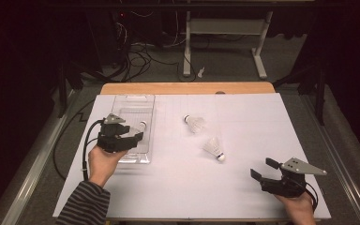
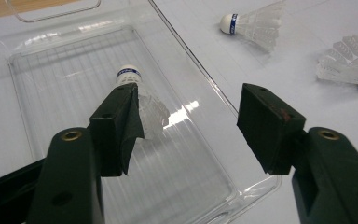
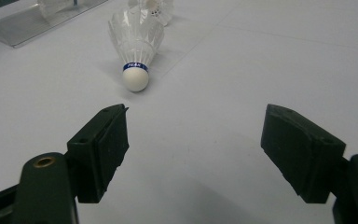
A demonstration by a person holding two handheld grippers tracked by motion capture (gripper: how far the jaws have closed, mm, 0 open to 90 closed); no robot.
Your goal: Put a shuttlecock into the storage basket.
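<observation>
A clear plastic tray (image 1: pixel 146 105) lies at the left of the white sheet. One white shuttlecock (image 2: pixel 137 93) lies inside it, cork pointing away, its skirt partly hidden behind my left jaw. My left gripper (image 2: pixel 191 126) hovers open over the tray's near half (image 1: pixel 132 132). Two more shuttlecocks lie on the sheet, one (image 1: pixel 194 123) mid-table and one (image 1: pixel 214 148) nearer me. My right gripper (image 1: pixel 261 168) stands open and empty at the front right. In the right gripper view (image 3: pixel 196 144) the nearer shuttlecock (image 3: pixel 136 42) lies ahead, cork toward the jaws.
The white sheet (image 1: pixel 243 122) covers most of the wooden table (image 1: pixel 187 87). Beyond the table's far edge are a desk frame (image 1: pixel 225 28) and cables (image 1: pixel 140 58) on the floor. The tray's corner (image 3: pixel 23 23) shows at the top left of the right gripper view.
</observation>
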